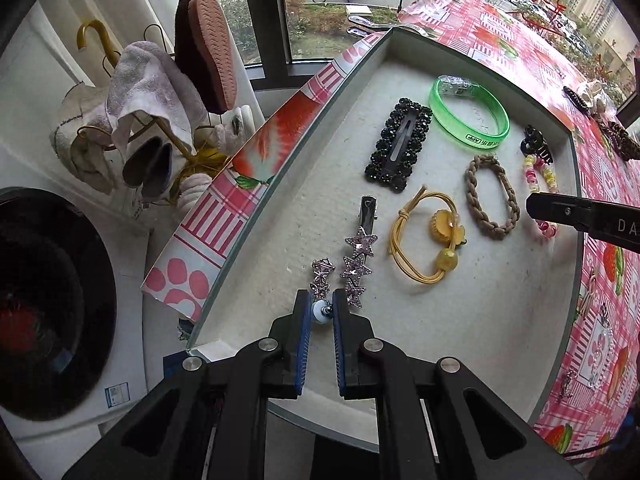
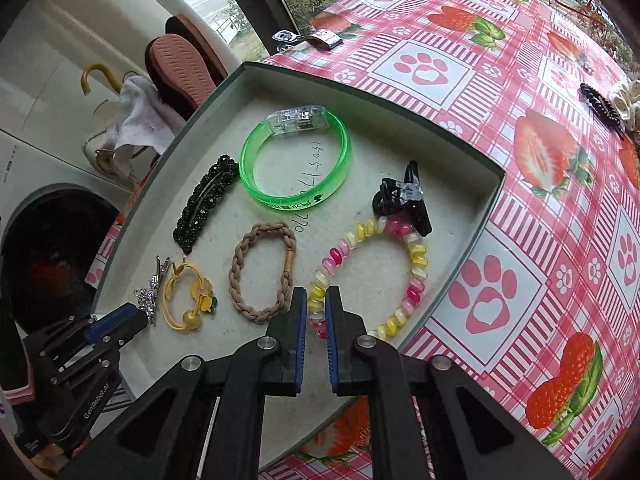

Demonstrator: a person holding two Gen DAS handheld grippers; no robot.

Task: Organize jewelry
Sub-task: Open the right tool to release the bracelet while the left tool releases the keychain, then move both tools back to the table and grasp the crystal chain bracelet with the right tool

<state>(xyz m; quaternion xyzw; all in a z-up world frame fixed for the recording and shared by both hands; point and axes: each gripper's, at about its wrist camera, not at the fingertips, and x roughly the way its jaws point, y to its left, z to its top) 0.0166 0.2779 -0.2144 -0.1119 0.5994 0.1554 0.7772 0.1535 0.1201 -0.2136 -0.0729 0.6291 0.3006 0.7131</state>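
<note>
While our left gripper [image 1: 322, 312] pinches the pearl drop earring [image 1: 320, 280] at the tray's [image 1: 256, 216] 7 o'clock and our right gripper [image 2: 317, 308] clamps the coil bracelet [image 2: 370, 276] at 5 o'clock, we judge placing underway; next: release both.

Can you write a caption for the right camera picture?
Right gripper pinches a pink-and-yellow bead bracelet inside the jewelry tray.

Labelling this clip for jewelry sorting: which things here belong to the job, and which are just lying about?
Job:
tray
green bangle
beaded bracelet
braided hair tie
star clip
pearl earring

Lying about:
slippers
towel
umbrella handle
</note>
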